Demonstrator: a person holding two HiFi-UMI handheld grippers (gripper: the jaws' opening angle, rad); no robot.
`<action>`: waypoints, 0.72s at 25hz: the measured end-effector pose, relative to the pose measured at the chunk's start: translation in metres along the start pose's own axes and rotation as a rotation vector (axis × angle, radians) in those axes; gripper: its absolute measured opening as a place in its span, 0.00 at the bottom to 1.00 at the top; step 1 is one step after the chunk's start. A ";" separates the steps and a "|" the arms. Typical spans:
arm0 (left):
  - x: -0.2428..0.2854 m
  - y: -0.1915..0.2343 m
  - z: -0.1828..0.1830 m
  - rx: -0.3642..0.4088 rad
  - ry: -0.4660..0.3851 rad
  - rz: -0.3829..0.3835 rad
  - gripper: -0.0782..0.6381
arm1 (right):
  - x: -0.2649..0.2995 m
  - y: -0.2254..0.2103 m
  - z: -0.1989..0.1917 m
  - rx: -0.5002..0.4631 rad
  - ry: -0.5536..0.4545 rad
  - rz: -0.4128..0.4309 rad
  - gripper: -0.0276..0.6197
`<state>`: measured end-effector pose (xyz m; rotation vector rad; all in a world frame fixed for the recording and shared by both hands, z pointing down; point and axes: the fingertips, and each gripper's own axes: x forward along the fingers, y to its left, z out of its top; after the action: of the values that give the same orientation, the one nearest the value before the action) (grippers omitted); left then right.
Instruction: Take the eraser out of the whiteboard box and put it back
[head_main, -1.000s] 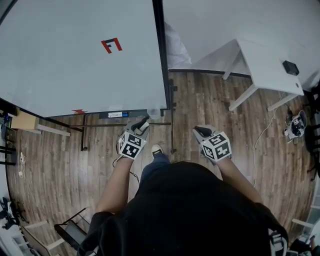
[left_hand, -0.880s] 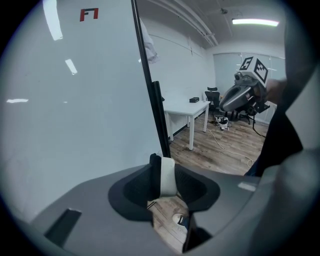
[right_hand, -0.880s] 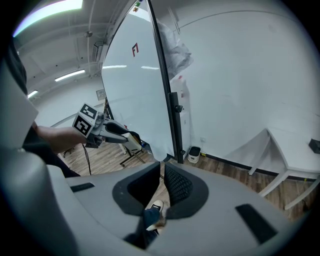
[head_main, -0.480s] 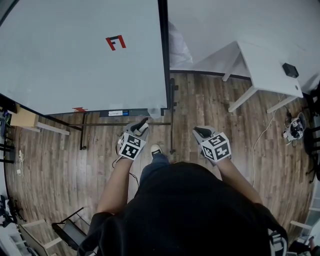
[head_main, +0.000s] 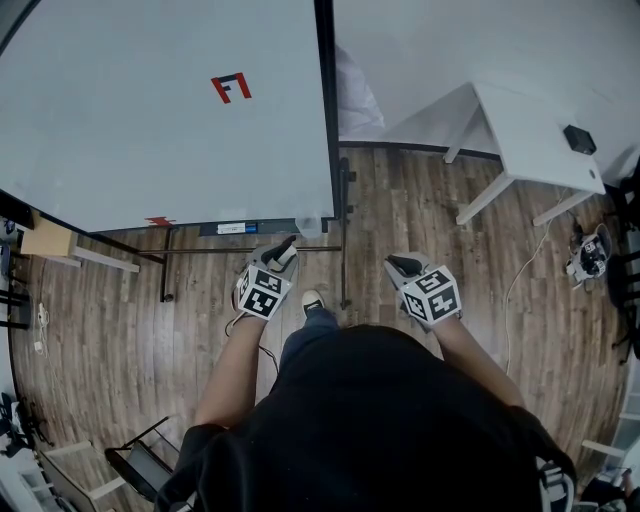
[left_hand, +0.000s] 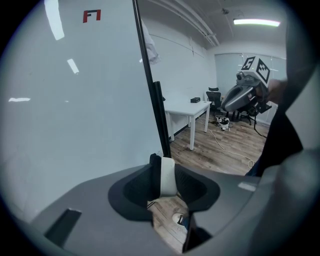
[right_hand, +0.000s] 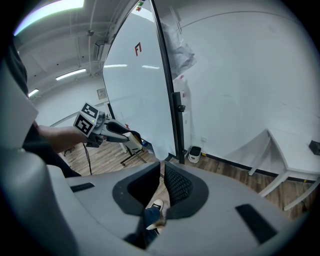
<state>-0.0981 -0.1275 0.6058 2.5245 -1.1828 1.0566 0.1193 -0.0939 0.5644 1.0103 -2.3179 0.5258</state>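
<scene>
Whiteboard (head_main: 150, 130) with red-black F mark (head_main: 231, 87), eraser (left_hand: 168, 179) in left claw (left_hand: 163, 162)

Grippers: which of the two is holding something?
The left gripper: a white eraser with a dark side is clamped between its jaws. The right gripper has its jaws together with nothing between them.
</scene>
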 end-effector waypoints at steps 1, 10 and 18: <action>0.000 0.001 0.001 0.000 -0.001 0.001 0.31 | 0.000 0.000 0.001 -0.001 0.000 0.000 0.08; 0.006 0.009 0.012 0.011 -0.017 -0.009 0.32 | 0.003 -0.003 0.008 -0.002 -0.001 -0.009 0.08; 0.017 0.016 0.028 0.022 -0.030 -0.022 0.31 | 0.010 -0.010 0.017 0.002 0.000 -0.013 0.08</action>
<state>-0.0868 -0.1606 0.5941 2.5725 -1.1541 1.0356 0.1161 -0.1149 0.5589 1.0251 -2.3103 0.5227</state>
